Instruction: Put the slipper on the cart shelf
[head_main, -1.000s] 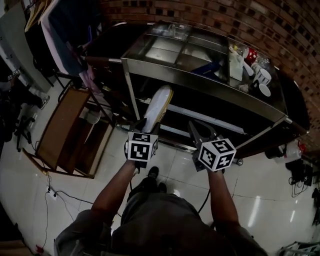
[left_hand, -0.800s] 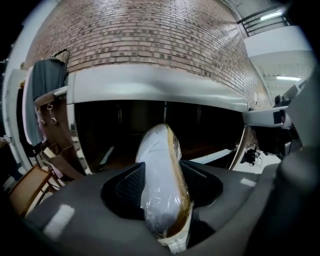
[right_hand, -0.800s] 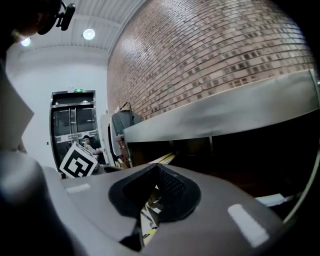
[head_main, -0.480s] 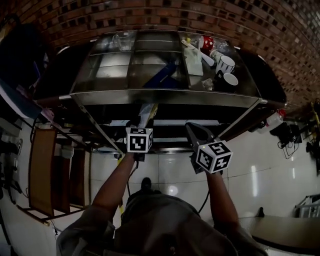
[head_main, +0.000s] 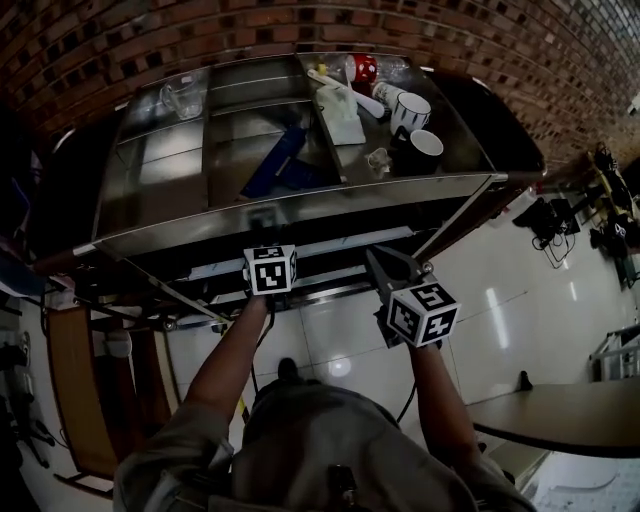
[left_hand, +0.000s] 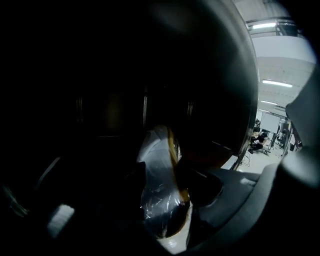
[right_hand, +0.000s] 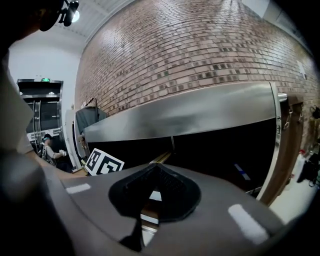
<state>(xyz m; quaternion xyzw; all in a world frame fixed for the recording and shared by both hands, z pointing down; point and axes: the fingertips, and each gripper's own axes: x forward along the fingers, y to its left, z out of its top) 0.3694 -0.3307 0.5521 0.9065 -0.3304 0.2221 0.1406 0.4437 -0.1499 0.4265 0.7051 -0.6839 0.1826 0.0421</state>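
Slipper held under the cart top, not yet set down.

Nearest, the right gripper (right_hand: 152, 186) has its jaws together on nothing and waits before the cart (head_main: 330, 198). The left gripper (left_hand: 165, 200) clamps one end of the slipper (left_hand: 159, 150), which is in the dark space under the top, its far end pointing inward. Whether it touches the shelf (head_main: 320, 250) I cannot tell. I think it is best to lay the sole flat, well behind the front rail, and only then release the jaws.

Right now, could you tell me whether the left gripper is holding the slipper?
Held: the left gripper pinches the slipper between its jaws in its own view.
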